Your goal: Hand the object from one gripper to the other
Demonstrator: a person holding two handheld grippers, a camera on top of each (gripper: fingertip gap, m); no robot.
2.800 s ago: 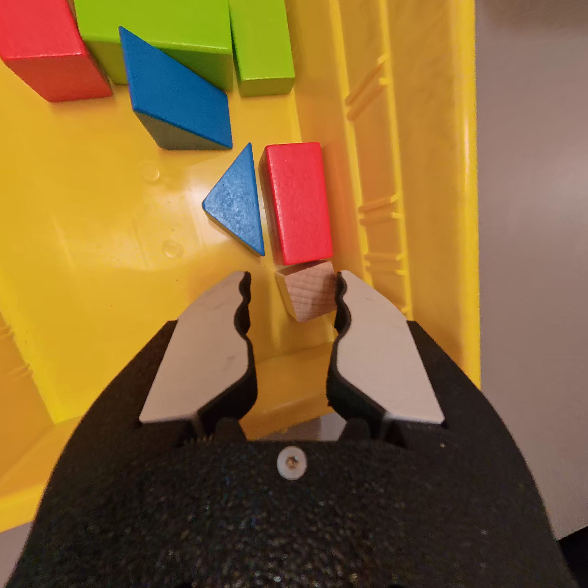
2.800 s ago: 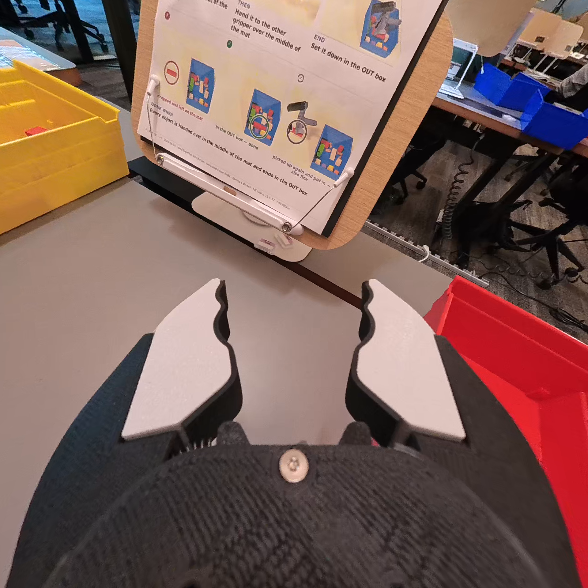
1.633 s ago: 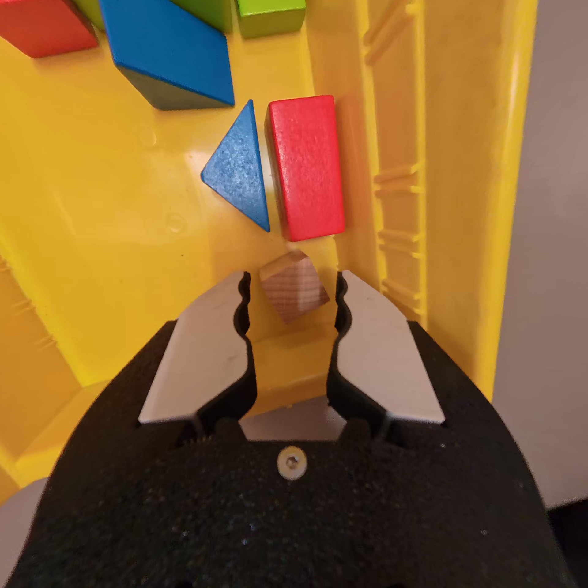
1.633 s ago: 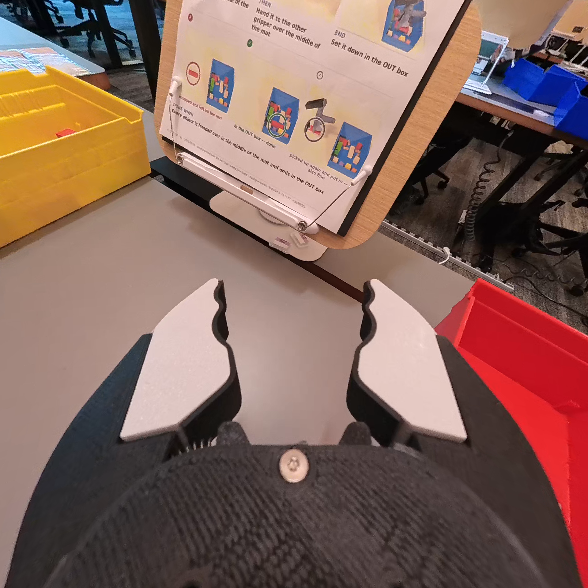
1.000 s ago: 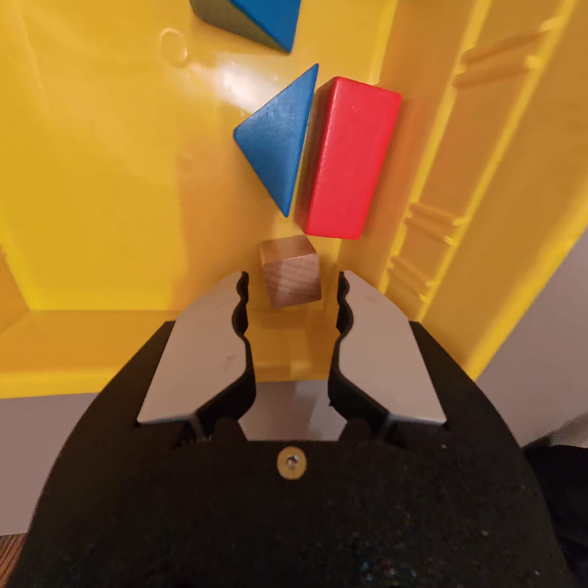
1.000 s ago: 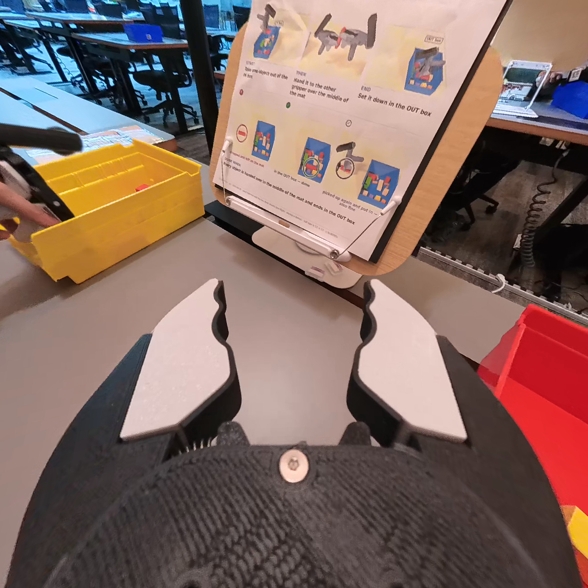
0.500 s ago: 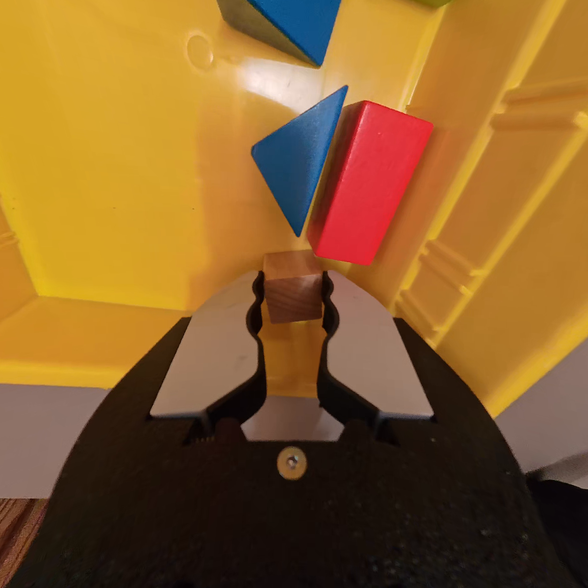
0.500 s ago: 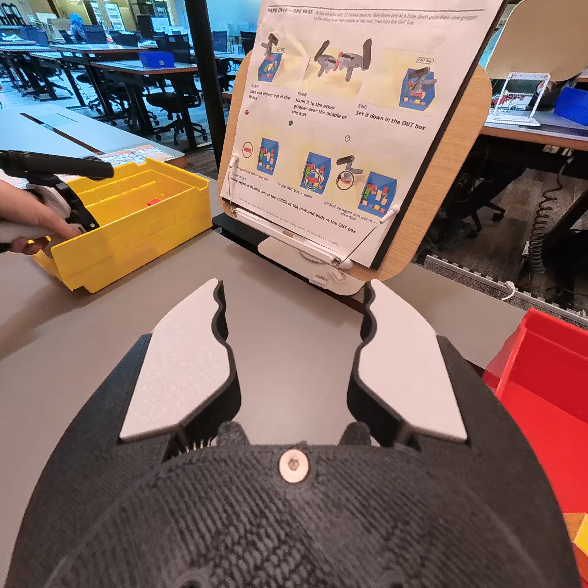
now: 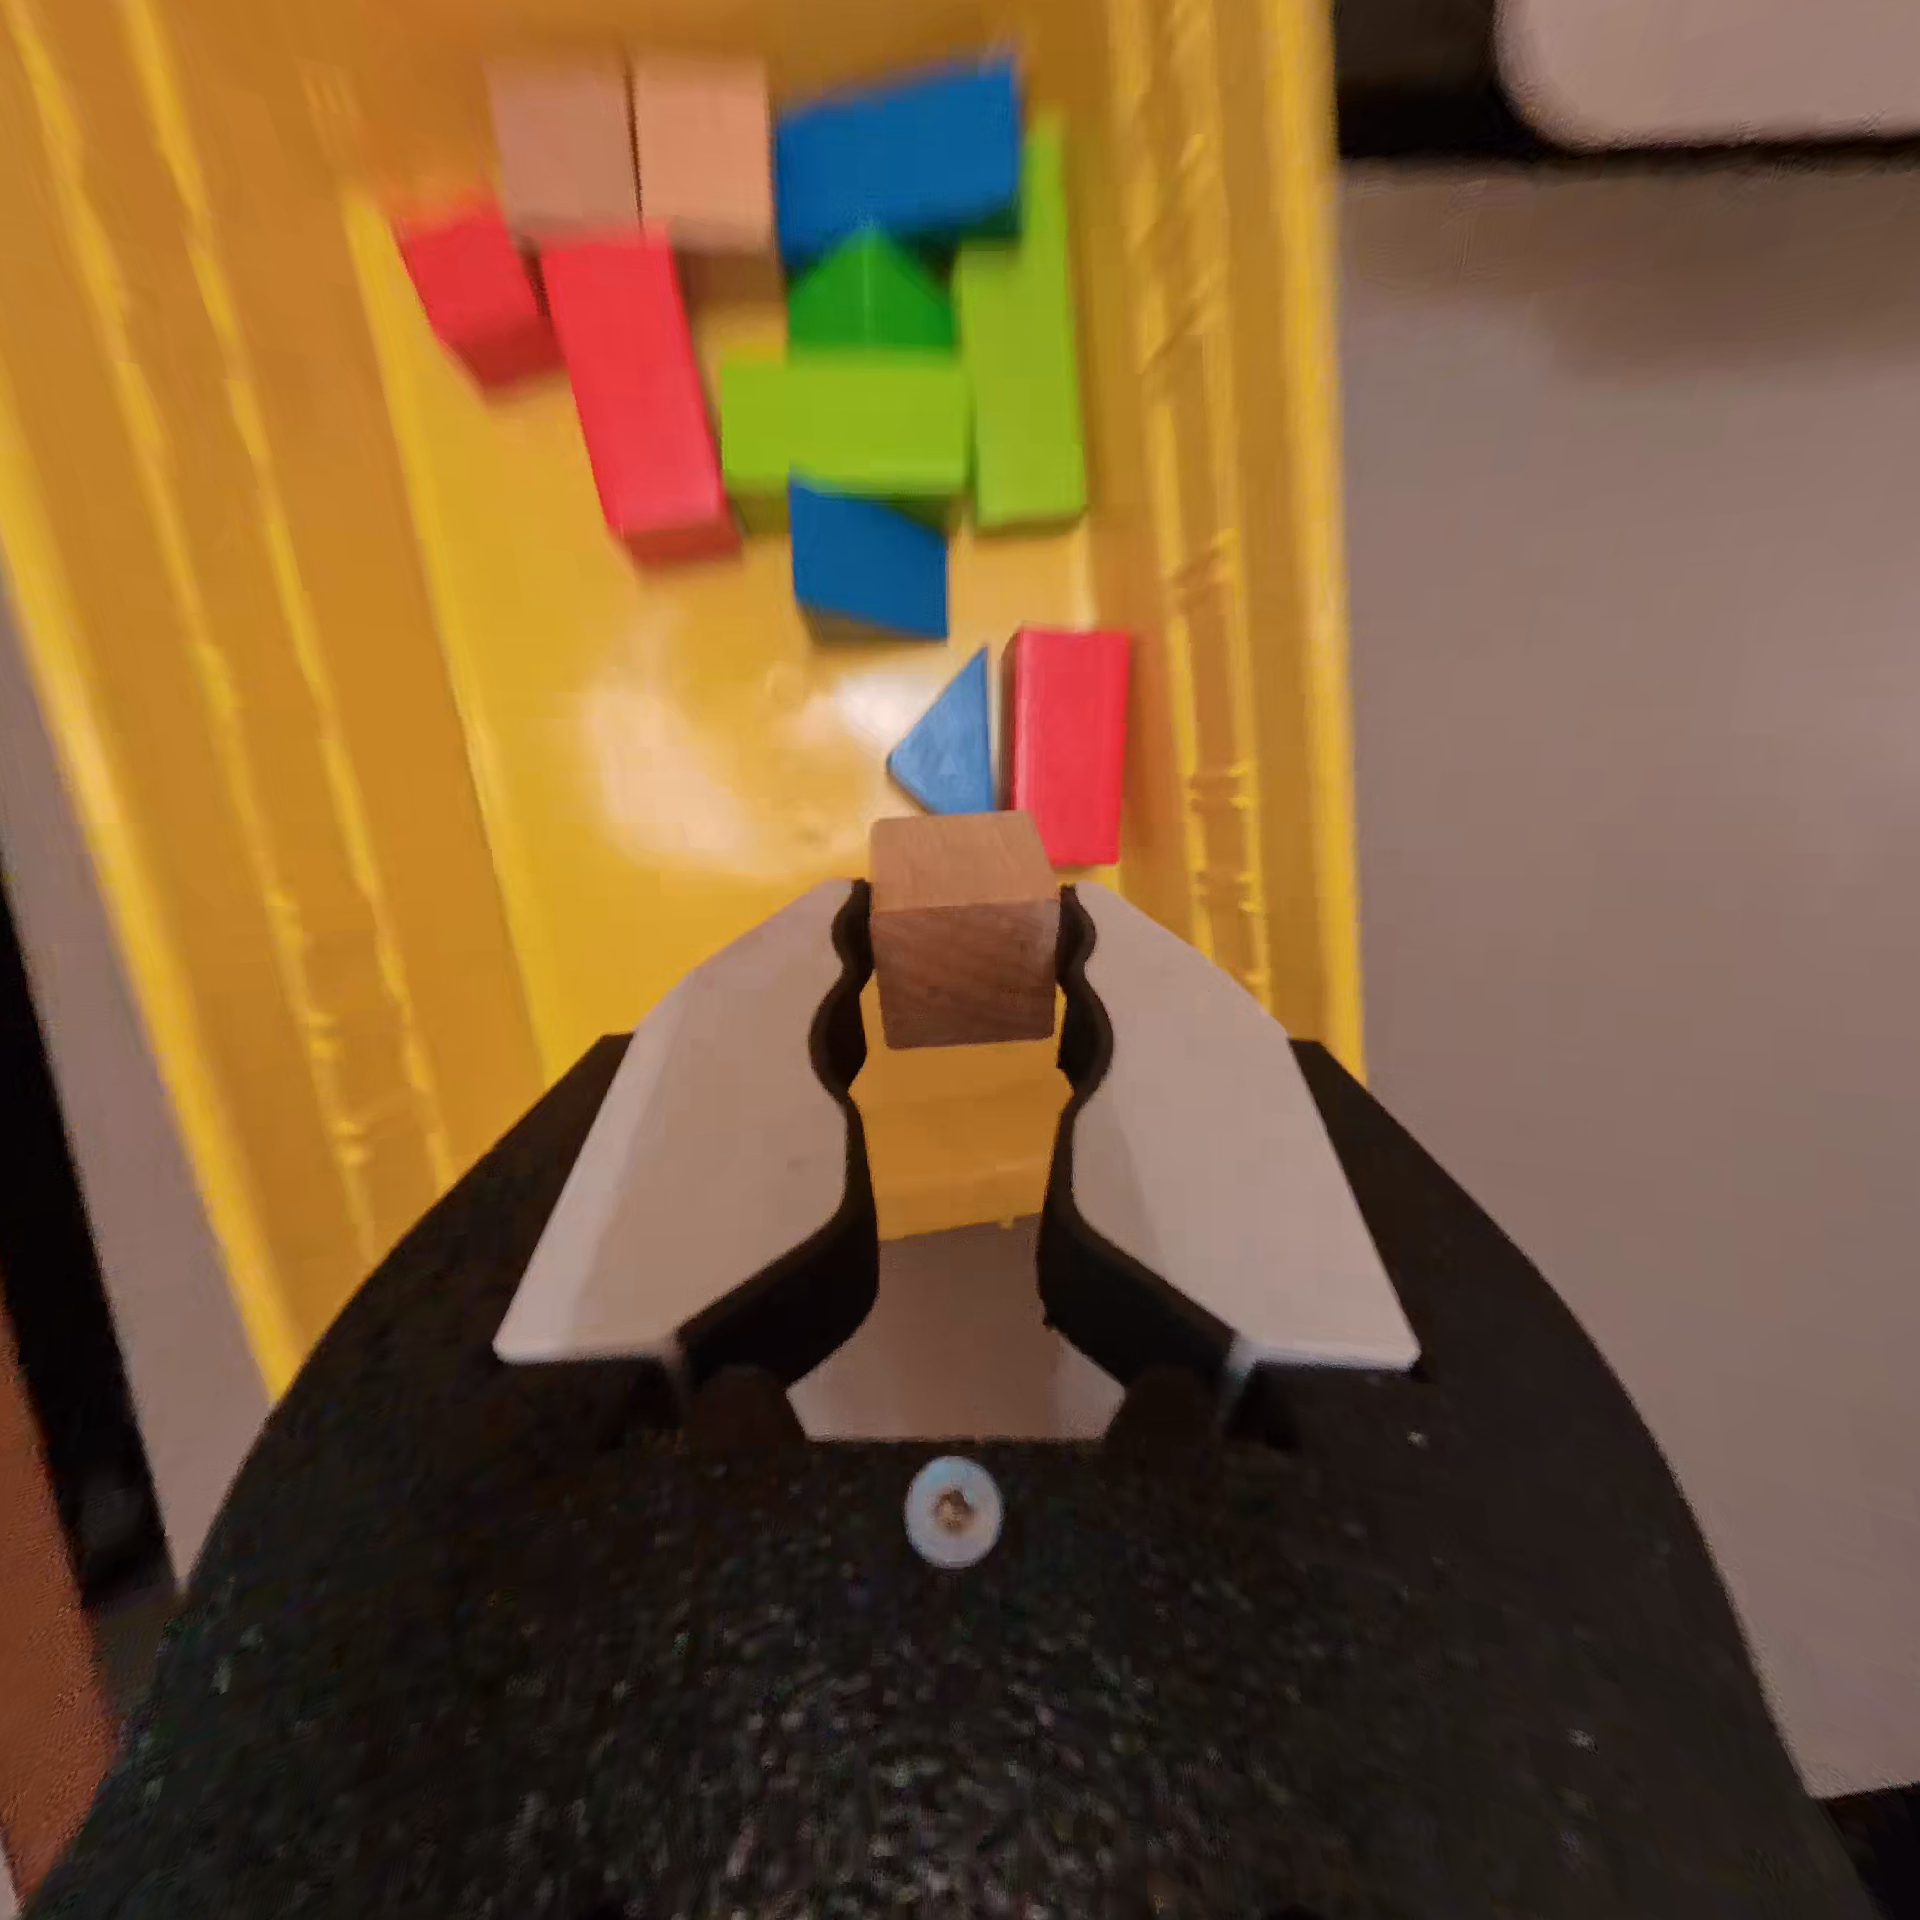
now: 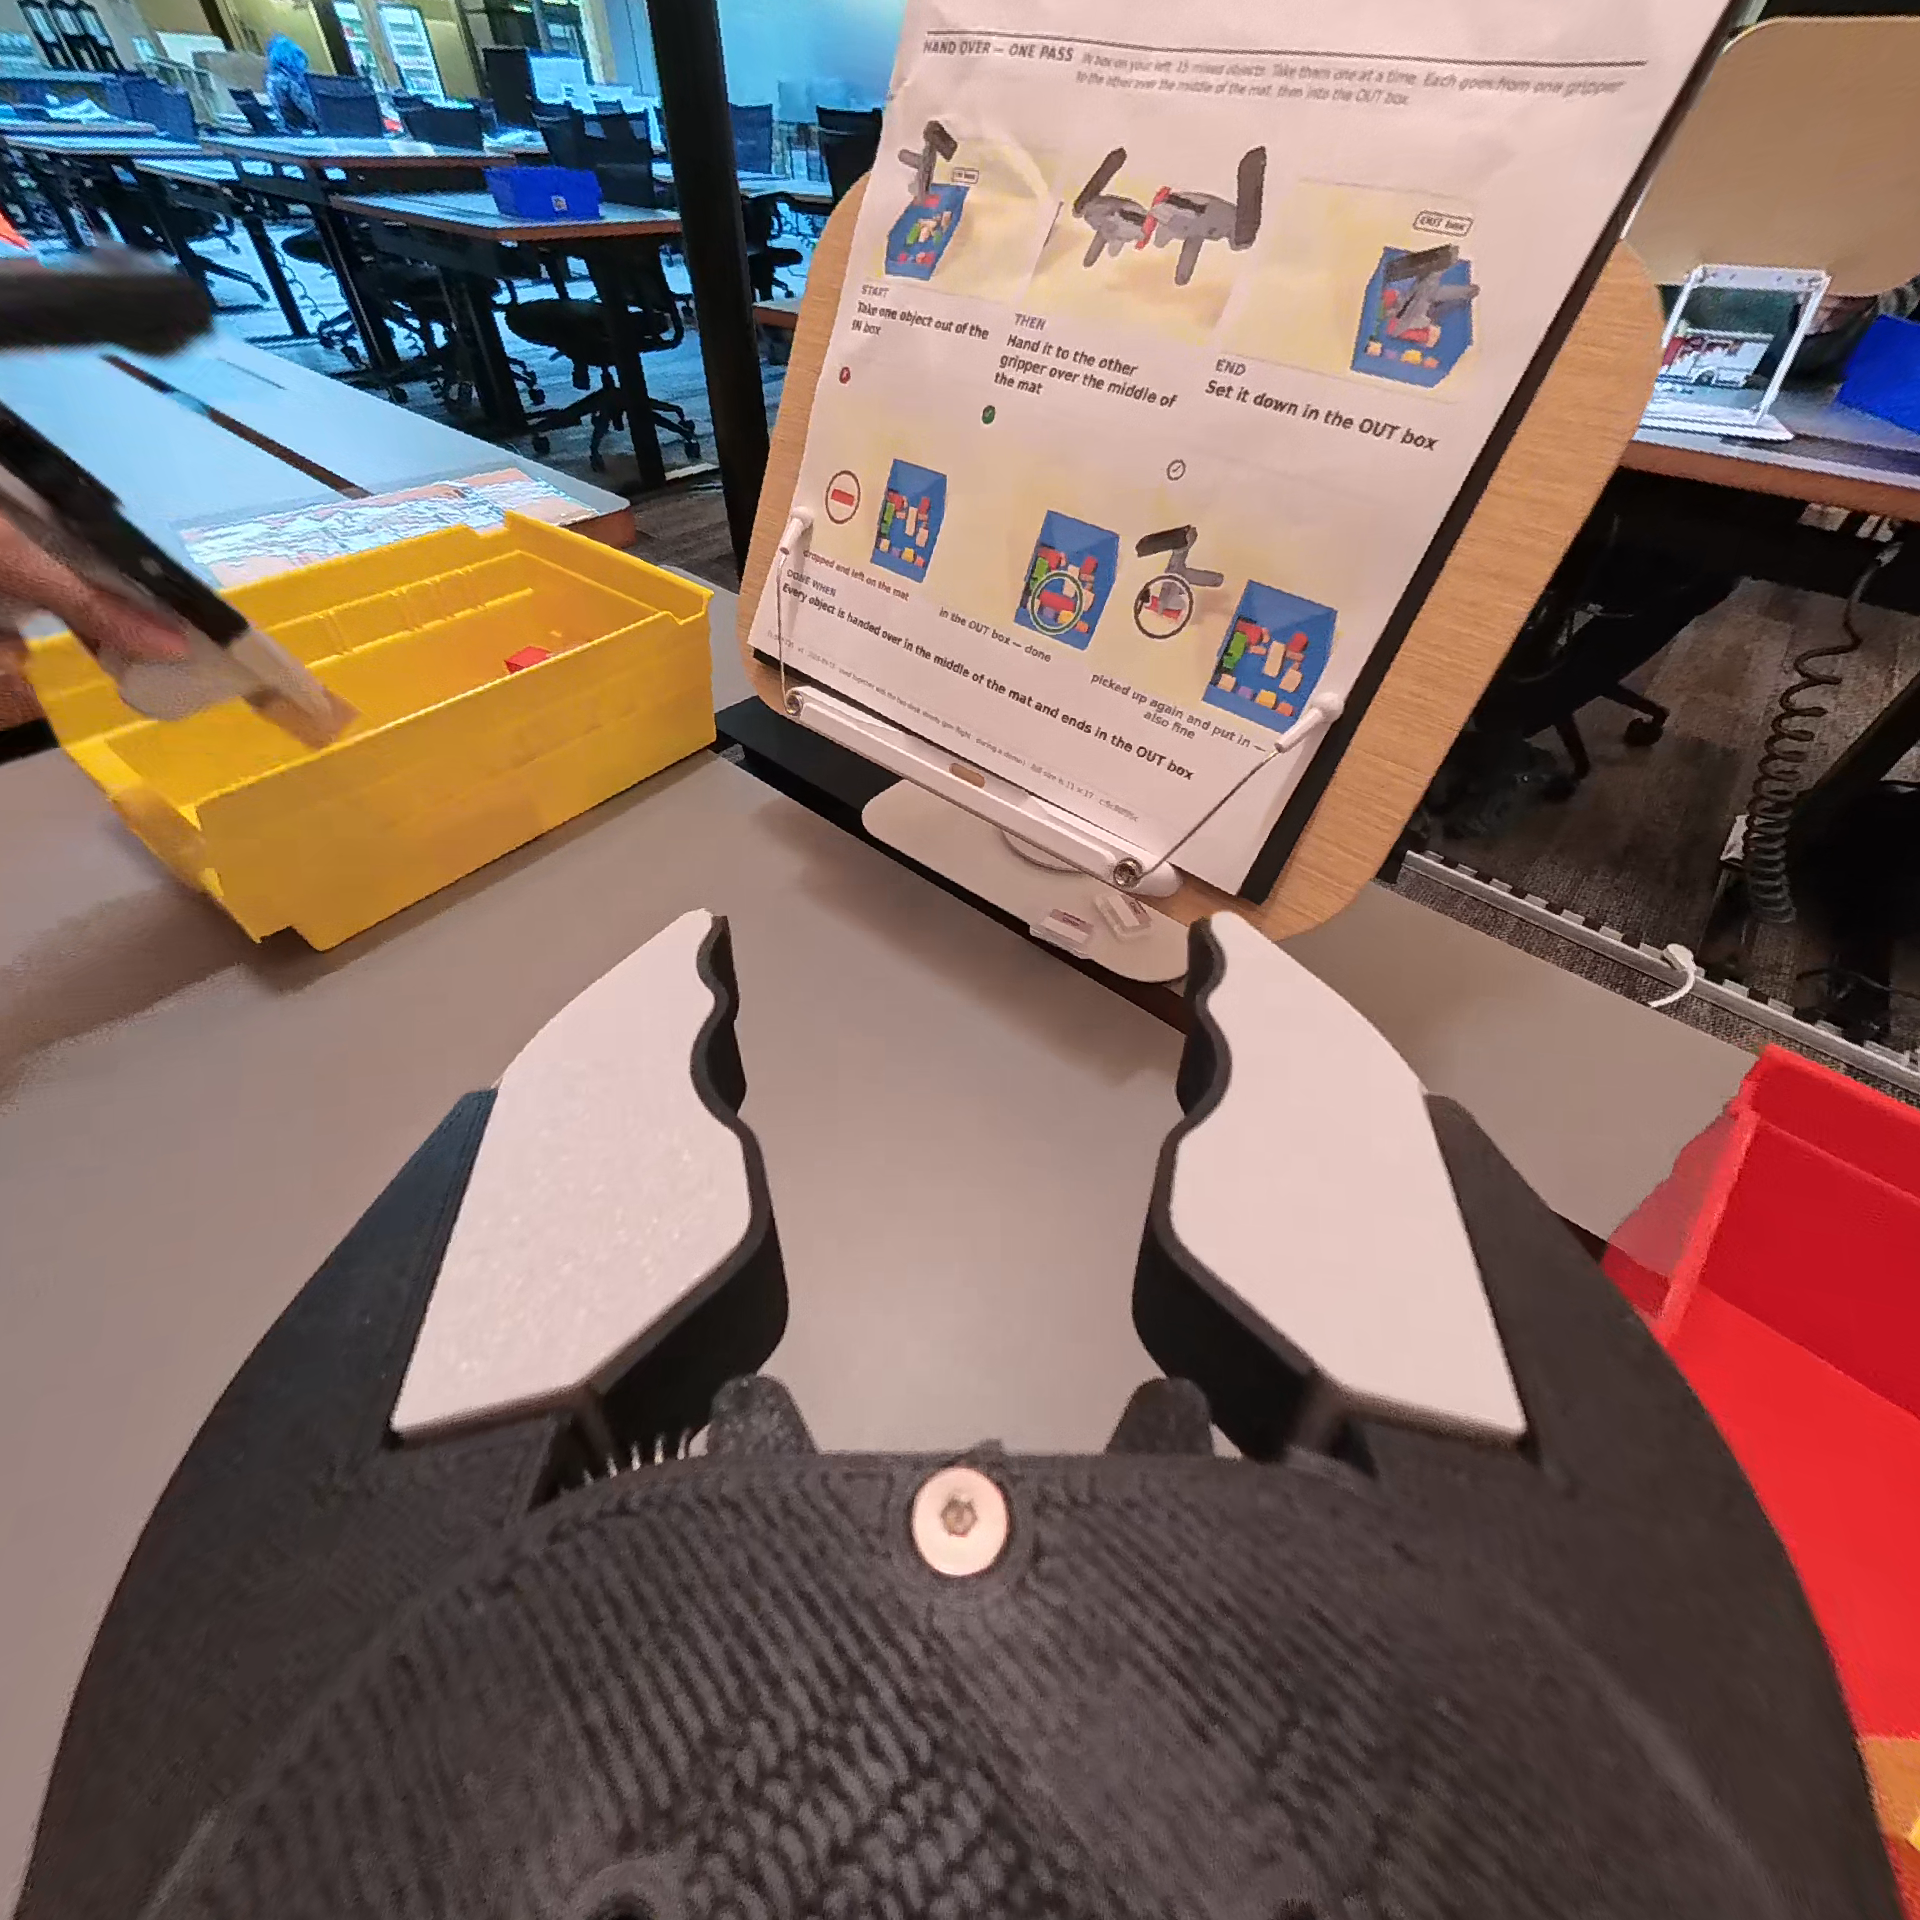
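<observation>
Over the near end of the yellow bin (image 9: 1226, 416), the left gripper (image 9: 961, 935) is clamped on a plain wooden cube (image 9: 961, 961), both pads pressing its sides. Carry it level, right, over the grey surface (image 10: 935, 1091), toward the right gripper (image 10: 961, 997), whose fingers stand wide apart and empty; present a free face.

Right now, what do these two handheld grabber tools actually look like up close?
Both match: the left gripper and right gripper have a rough, black, rounded body with one silver screw in the middle, and two flat pale-grey fingers edged with wavy black pads. No cables show.
</observation>
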